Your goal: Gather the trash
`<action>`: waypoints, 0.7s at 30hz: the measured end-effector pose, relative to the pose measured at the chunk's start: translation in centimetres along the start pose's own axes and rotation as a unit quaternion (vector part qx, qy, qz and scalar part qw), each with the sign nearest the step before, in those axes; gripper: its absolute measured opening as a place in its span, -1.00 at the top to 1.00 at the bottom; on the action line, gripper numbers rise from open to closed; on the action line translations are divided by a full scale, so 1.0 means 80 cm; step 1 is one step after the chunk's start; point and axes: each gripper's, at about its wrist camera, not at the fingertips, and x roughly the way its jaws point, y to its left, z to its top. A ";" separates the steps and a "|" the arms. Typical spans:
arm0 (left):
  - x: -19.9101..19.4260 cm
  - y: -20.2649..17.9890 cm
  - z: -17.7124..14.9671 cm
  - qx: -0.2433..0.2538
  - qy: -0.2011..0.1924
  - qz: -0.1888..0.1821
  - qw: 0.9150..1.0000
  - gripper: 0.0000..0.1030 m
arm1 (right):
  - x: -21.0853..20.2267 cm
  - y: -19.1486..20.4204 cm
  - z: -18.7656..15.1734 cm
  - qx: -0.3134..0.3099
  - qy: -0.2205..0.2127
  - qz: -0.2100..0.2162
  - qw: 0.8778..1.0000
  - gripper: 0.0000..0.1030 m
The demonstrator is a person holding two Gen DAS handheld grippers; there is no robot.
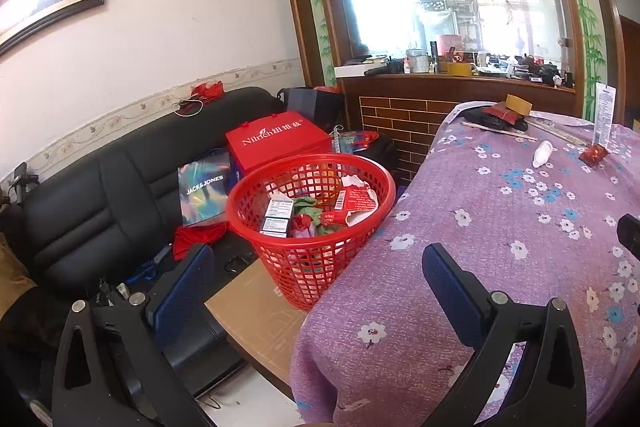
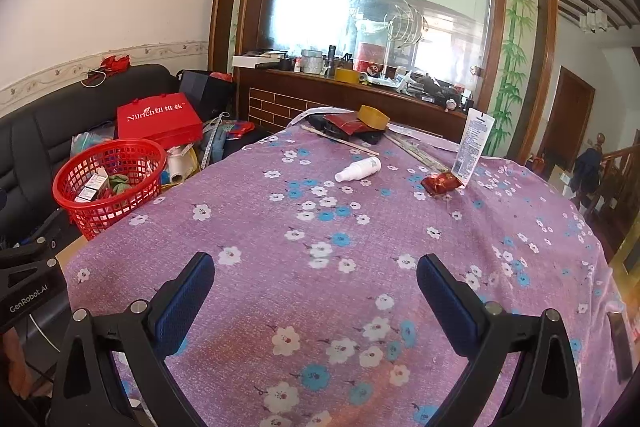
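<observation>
My left gripper hangs with its fingers spread wide and nothing between them, straddling the table's edge beside the red basket. My right gripper is just as wide and just as empty, over the purple flowered tablecloth.

Much of the basket's contents I cannot sort out: I see red torn packaging, small printed cartons and something green, but the lower layers are only colour through the mesh. The basket's base sits on a flat cardboard sheet whose far part the table hides. The table itself never shows; the cloth covers it whole.

The trash left on the cloth lies toward the far end: a crumpled red wrapper touching the foot of an upright white tube, and a white spray bottle on its side, apart from both. Beyond them a roll of brown tape rests on a dark heap with a red packet; what the heap is I cannot tell. Thin sticks lie beside it.

Left of the table stands a black sofa loaded with a red gift box and a shopping bag. Behind, a wood-framed glass partition rises over a cluttered ledge, its small items too blurred to name.
</observation>
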 end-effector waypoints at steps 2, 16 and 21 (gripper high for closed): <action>0.000 0.002 0.000 0.001 -0.002 0.003 1.000 -1.00 | 0.002 0.003 0.000 -0.004 0.000 -0.001 1.000 -0.99; 0.010 0.014 -0.005 -0.006 0.007 0.003 1.000 -1.00 | 0.013 0.021 0.001 -0.022 0.009 -0.003 1.000 -0.99; 0.013 0.013 -0.006 -0.005 0.006 0.003 1.000 -1.00 | 0.019 0.023 0.004 -0.019 0.009 -0.003 1.000 -0.99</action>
